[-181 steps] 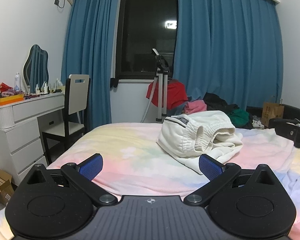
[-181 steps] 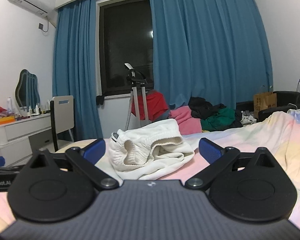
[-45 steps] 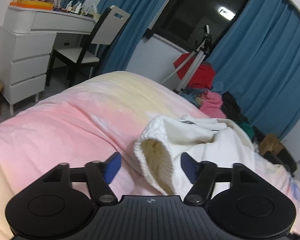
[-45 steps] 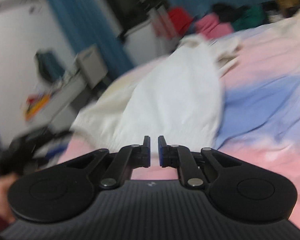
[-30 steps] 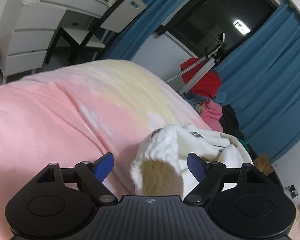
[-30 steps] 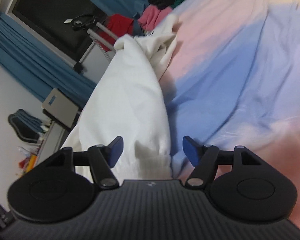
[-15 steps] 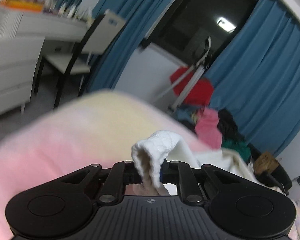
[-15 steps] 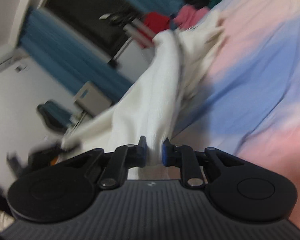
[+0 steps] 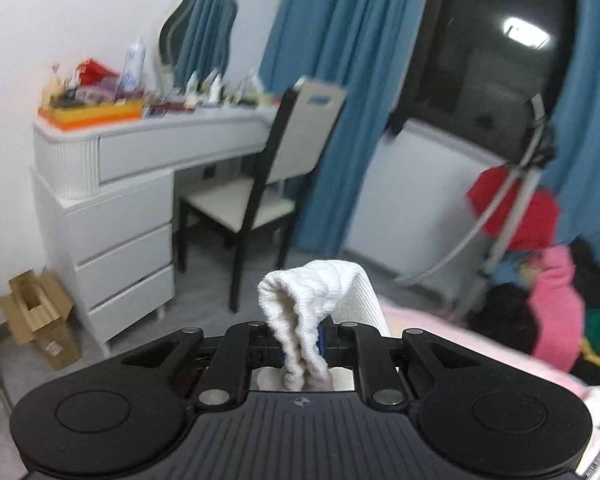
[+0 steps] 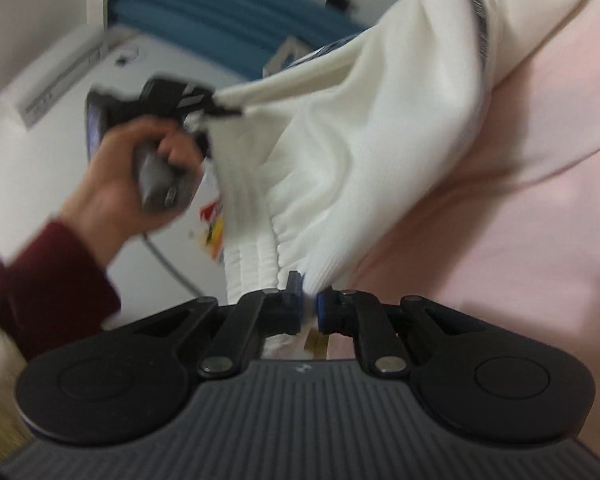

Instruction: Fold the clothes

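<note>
Your left gripper (image 9: pixel 301 346) is tilted down and pinching the ribbed hem of the white garment (image 9: pixel 319 292), which bunches up between its blue pads (image 9: pixel 321 338). In the right wrist view your left hand (image 10: pixel 136 172), in a dark red sleeve (image 10: pixel 48 284), grips that tool's handle up at the left, with the cloth pulled taut from it. Your right gripper (image 10: pixel 308 314) points nearly level; its jaws are closing on another stretch of the same ribbed edge, and the fabric sits squeezed between the pads. So you hold the garment at two points along its hem, and the rest of it trails back to the upper right onto the bed (image 10: pixel 519 200).

The bed's cover is pale pink; only its near edge shows in the left wrist view, low at the right. Beyond it stand a white dressing table (image 9: pixel 140 184) with a cluttered top and a mirror (image 9: pixel 198 44), a chair (image 9: pixel 268 184) tucked beside it, blue curtains (image 9: pixel 339 80) around a dark window (image 9: pixel 491 56), a cardboard box (image 9: pixel 40 320) on the floor, and a heap of clothes (image 9: pixel 551 312) by a stand at the right. Both views are blurred.
</note>
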Tool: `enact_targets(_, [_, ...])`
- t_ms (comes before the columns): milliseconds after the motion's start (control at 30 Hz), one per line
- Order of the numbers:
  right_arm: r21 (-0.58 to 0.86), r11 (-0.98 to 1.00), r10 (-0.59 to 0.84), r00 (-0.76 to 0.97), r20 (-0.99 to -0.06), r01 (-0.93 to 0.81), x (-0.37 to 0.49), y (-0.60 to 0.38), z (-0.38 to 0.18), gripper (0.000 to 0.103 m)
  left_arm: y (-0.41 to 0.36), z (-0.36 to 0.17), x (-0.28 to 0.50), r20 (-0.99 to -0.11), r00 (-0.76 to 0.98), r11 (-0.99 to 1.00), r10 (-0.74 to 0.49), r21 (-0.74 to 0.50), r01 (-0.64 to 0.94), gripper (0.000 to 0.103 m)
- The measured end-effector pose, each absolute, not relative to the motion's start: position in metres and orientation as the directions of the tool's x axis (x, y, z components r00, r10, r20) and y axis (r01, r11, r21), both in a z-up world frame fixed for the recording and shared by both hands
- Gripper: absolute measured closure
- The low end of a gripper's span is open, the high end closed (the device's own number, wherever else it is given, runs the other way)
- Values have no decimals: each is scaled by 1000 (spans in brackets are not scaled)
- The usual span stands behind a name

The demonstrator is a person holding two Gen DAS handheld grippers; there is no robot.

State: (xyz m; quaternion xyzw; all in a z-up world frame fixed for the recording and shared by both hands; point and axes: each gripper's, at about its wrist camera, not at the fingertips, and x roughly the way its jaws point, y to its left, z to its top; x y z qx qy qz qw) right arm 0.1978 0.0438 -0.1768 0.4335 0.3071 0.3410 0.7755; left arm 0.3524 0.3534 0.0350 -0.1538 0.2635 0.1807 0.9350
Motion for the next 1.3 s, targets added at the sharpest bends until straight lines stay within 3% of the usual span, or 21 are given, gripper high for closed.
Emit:
enact_targets(167, [838,475,788,554,-269,-269,218,68,-184,91,369,-20,374,-590,764,894,260,-151,-421,84])
enact_targets(233, [819,497,788,544,-288,-286,217,67,-179,90,371,-32,374,-599,760,896,251,-153,-416,75])
enact_targets(300, [794,521,790,530,-309,-313,216,64,-172,87,375,-37,368,-614,756,897,229,-169,-410,53])
enact_targets(333, [772,542,785,528,-323,-332,215,64,-167,79,376,-37,364,-619,754,897,219,-177,-406,49])
enact_targets(400, [723,585,767,540,-346,-368,211,61,-155,49,375,-34,349,-621,759,900,197,-192,-391,33])
enact_targets(433, [704,599,758,555,-344,-382,206,58,-148,25,373,-30,338,-612,766,902,196,-193,-385,25])
enact_targets(467, [685,611,749,570,-338,-396,200,54,-141,17,369,-23,325,-593,778,906,207,-183,-381,12])
enact_targets(567, [632,644,725,608,-324,-431,181,30,-118,18,353,-1,285,-520,823,925,231,-146,-352,3])
enact_targets(900, [382,802,572,774,-270,-459,108,-83,-22,19,240,62,153,-393,915,978,87,-140,-154,3])
enact_targets(1300, [203,936,331,915,-231,-288,71,-207,-15,19,76,42,33,-277,952,980,-131,-185,81,1])
